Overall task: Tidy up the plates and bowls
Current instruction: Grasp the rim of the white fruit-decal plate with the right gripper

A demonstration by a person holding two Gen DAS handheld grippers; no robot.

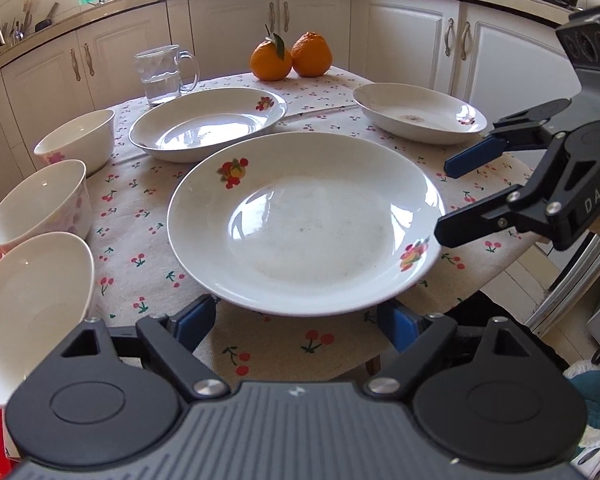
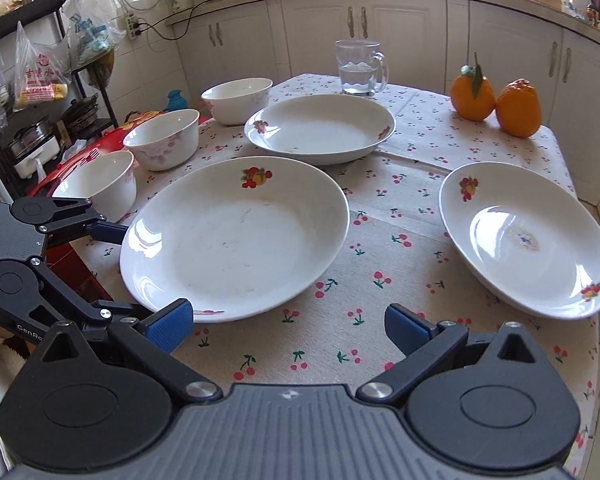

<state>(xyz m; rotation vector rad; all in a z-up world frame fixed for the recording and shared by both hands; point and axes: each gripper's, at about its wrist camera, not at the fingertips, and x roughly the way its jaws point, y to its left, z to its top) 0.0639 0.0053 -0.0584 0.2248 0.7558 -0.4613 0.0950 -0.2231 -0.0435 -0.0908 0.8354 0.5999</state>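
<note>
Three white fruit-print plates lie on the cherry-print tablecloth: a near plate (image 1: 304,220) (image 2: 232,236), a far plate (image 1: 208,124) (image 2: 320,128) and a right plate (image 1: 416,112) (image 2: 528,236). Three white bowls (image 1: 40,204) (image 2: 164,136) stand in a row along the left edge. My left gripper (image 1: 298,324) (image 2: 114,272) is open at the near plate's rim, which lies between its blue pads without being pressed. My right gripper (image 2: 288,326) (image 1: 448,202) is open above the cloth between the near and right plates, holding nothing.
A glass mug (image 1: 164,72) (image 2: 360,68) with water and two oranges (image 1: 292,56) (image 2: 492,100) stand at the table's far side. White cabinets (image 1: 236,28) run behind. A red object (image 2: 84,148) and cluttered shelves sit off the left edge.
</note>
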